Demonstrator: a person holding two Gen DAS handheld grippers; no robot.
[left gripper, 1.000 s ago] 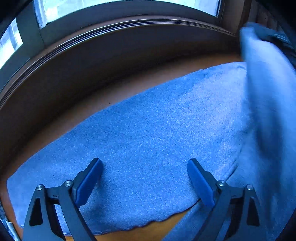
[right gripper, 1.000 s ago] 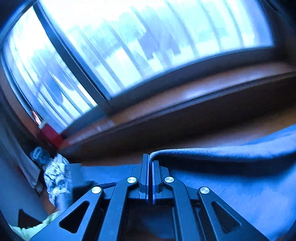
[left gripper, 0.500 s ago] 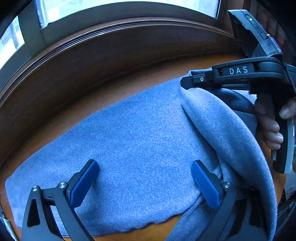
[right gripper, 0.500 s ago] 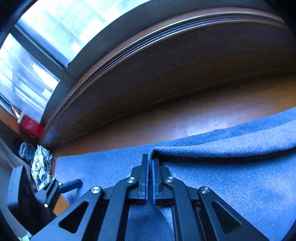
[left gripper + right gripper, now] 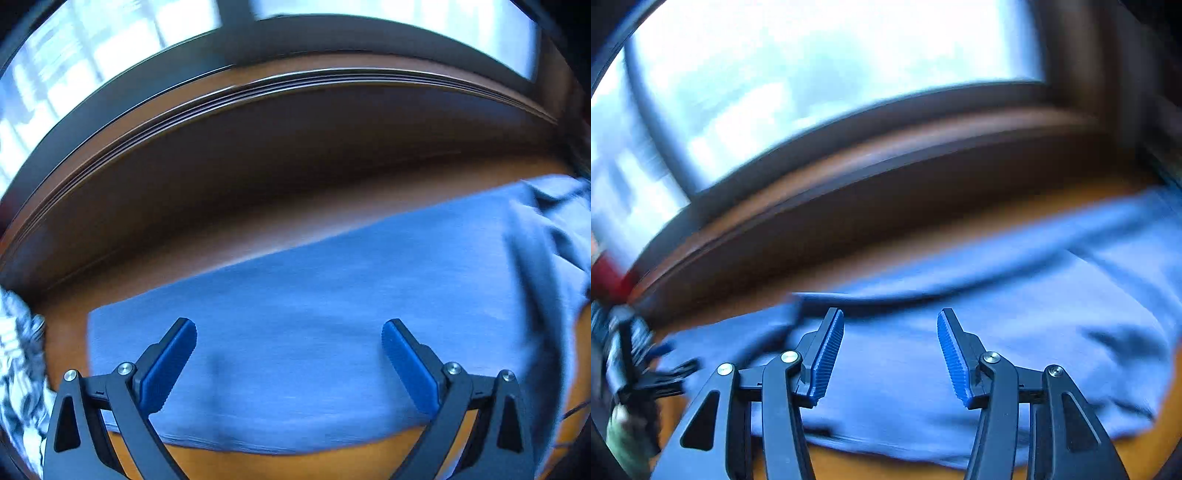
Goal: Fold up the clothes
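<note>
Both my left gripper [image 5: 289, 365] and right gripper [image 5: 890, 355] hang spread apart, holding nothing, over the blue garment [image 5: 314, 314], which looks soft and floppy, so I'd pinch its near hem.

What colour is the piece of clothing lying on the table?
Blue, plain with no pattern. The garment shows best in the left wrist view, spread on the orange-brown table.

Motion blur smears both views. The blue garment [image 5: 314, 354] runs off the right edge beyond the left gripper [image 5: 289, 363]; left of it, a patterned cloth [image 5: 18, 369] is cropped and unreadable.
</note>
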